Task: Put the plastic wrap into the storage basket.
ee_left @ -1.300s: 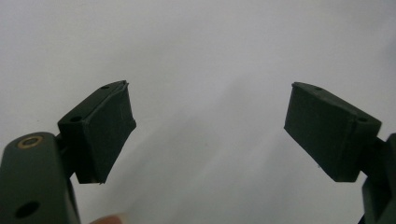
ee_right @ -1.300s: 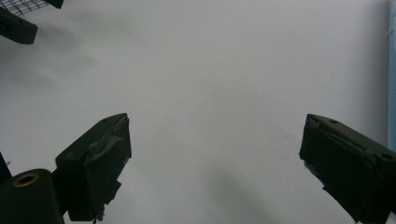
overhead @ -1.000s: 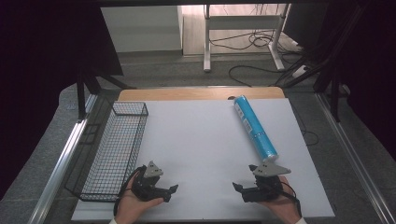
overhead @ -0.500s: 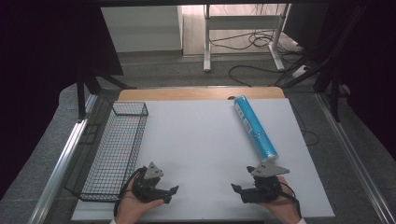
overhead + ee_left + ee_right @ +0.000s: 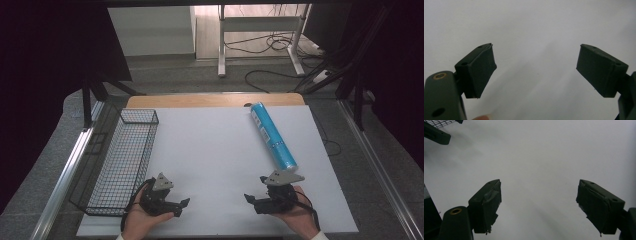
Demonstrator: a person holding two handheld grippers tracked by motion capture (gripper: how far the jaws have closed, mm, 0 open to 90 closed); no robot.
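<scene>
Probably light, stiff, slick: blue tube (image 5: 273, 136) lying flat on tabletop (image 5: 215, 150), best gripped mid-length across its width. Left hand-held gripper (image 5: 181, 206) open, empty; right hand-held gripper (image 5: 250, 200) empty too, jaws just closing partway.

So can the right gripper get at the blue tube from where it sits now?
Probably yes. The right gripper rests on the white table with jaws apart and nothing between them, and the blue tube lies just beyond that hand with bare surface around it.

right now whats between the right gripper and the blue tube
Nothing: in the high view the right gripper sits just short of the blue tube, with bare white tabletop between.
</scene>
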